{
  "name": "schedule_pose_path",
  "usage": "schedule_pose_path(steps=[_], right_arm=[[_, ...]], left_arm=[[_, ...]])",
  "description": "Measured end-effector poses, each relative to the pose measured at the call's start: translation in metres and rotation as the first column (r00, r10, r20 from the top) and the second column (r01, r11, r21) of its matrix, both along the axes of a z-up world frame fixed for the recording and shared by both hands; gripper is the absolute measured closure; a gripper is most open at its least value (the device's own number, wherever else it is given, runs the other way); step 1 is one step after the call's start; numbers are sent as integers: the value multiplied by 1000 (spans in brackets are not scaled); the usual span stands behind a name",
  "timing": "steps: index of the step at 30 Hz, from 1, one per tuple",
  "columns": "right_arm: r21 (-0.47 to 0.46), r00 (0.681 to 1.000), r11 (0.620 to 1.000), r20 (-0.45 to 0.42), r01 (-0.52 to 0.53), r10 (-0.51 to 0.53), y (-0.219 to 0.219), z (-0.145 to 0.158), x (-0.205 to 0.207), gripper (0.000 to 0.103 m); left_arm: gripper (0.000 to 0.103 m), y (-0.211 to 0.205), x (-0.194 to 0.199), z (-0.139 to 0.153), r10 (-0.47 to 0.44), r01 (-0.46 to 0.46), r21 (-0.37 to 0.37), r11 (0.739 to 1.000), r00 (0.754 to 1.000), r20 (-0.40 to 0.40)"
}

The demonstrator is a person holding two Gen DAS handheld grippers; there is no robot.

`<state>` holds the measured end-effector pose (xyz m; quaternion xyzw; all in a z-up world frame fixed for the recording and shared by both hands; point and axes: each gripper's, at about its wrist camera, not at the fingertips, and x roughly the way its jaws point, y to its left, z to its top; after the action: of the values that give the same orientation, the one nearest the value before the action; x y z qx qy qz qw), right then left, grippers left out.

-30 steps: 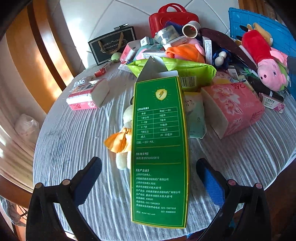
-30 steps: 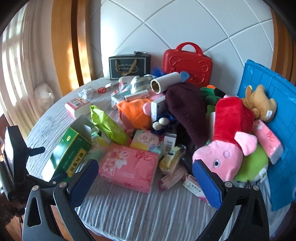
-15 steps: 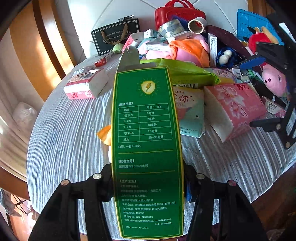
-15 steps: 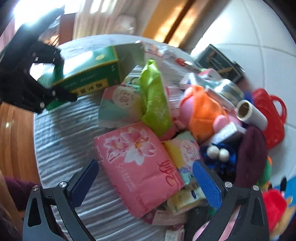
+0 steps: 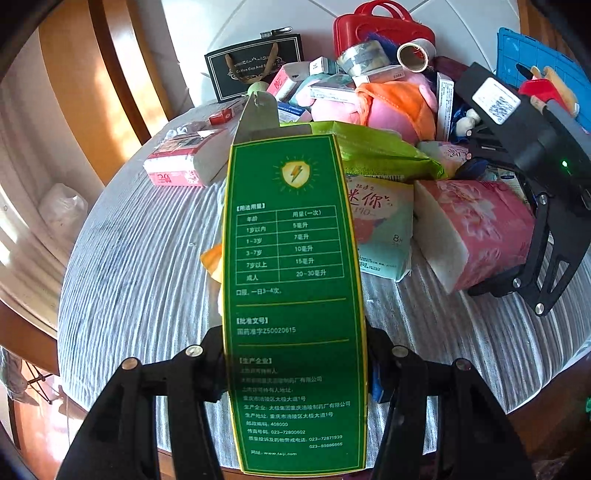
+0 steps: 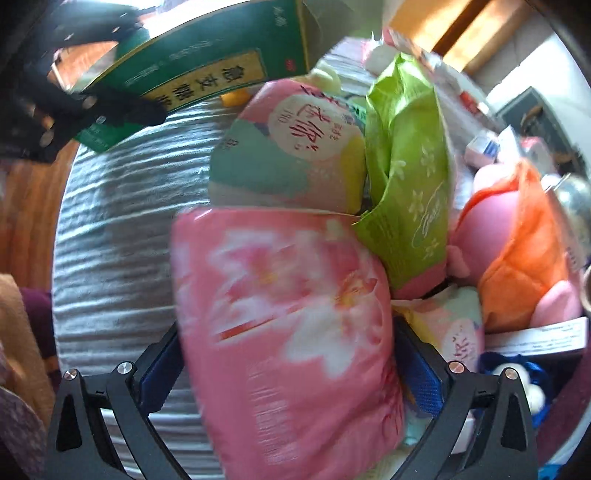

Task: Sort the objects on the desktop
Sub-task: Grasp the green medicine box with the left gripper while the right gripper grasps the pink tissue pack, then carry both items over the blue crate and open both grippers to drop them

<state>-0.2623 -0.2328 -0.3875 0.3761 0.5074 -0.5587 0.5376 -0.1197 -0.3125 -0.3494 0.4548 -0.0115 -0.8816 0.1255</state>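
Observation:
My left gripper (image 5: 295,365) is shut on a tall green medicine box (image 5: 291,280) with its top flap open, held above the round table (image 5: 122,280). The box also shows in the right wrist view (image 6: 192,74), upper left. My right gripper (image 6: 288,362) is closed around the pink flowered tissue pack (image 6: 291,332), its blue pads against both sides. In the left wrist view the right gripper's black frame (image 5: 532,206) sits over that pack (image 5: 476,229) at the right.
A heap of objects fills the table's far side: a green pouch (image 6: 410,177), a pale mini pack (image 6: 288,155), an orange and pink plush (image 6: 513,243), a red case (image 5: 373,26), a black gift bag (image 5: 251,66), a blue crate (image 5: 535,59). A red-and-white tissue pack (image 5: 184,158) lies left.
My left gripper closed on the green box and raised it slightly. My right gripper swung down over the pink tissue pack and closed around it.

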Motion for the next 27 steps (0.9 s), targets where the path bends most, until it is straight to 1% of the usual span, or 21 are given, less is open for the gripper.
schedule_pose_path(steps=[2,3,4,8,11,13,14,16,17,19,20,21,23,24,25,26,27], right_arm=[[12,997,998,56,58,-59,-5,-3,-7,0],[26,992,996,82,89,-91,-7,-5,-9,2],[27,987,992,105,124,-126,-8,-4,-11,9],[-19,966,973,124,230,-226,2,3,-12,15],[-76,938,941,137,329,-317,14,12,-8,17],[-123,911,907,148,402,-384,24,23,-4,17],[-152,893,883,158,445,-422,29,31,-3,17],[-217,840,813,200,540,-504,44,54,-3,17],[-257,811,770,216,585,-544,53,69,-3,17],[-329,758,685,220,650,-614,69,99,0,17],[-375,722,625,229,685,-653,83,119,1,17],[-409,694,579,234,706,-681,92,136,4,17],[-483,632,481,216,732,-744,118,171,17,17],[-521,595,425,213,740,-775,135,193,21,17],[-552,559,374,211,745,-802,150,218,23,16],[-584,520,324,204,745,-829,168,236,28,16],[-615,474,270,193,741,-859,189,255,34,16]], left_arm=[[49,1,0,2,-8,8,-4,1000,1000,-3],[49,1,1,4,-12,12,-9,1000,1000,-5],[49,0,1,6,-14,14,-10,1000,1000,-10],[49,-8,4,17,-19,19,-23,1000,999,-27],[49,-15,6,30,-29,28,-36,999,999,-43],[49,-16,6,44,-46,43,-56,998,997,-60],[49,-16,6,52,-59,54,-65,996,995,-75],[49,-12,3,71,-89,81,-82,993,991,-100],[49,-8,0,82,-109,98,-97,990,988,-112],[49,5,-5,106,-168,149,-131,980,974,-152],[49,15,-8,118,-202,177,-153,972,964,-170],[49,25,-12,133,-240,209,-166,964,952,-191],[49,53,-21,162,-321,283,-181,942,915,-245],[49,69,-26,176,-357,318,-179,931,894,-270],[49,85,-35,191,-393,358,-167,919,871,-294],[49,103,-42,206,-431,406,-144,903,843,-321],[49,122,-49,221,-463,449,-126,885,815,-348]])
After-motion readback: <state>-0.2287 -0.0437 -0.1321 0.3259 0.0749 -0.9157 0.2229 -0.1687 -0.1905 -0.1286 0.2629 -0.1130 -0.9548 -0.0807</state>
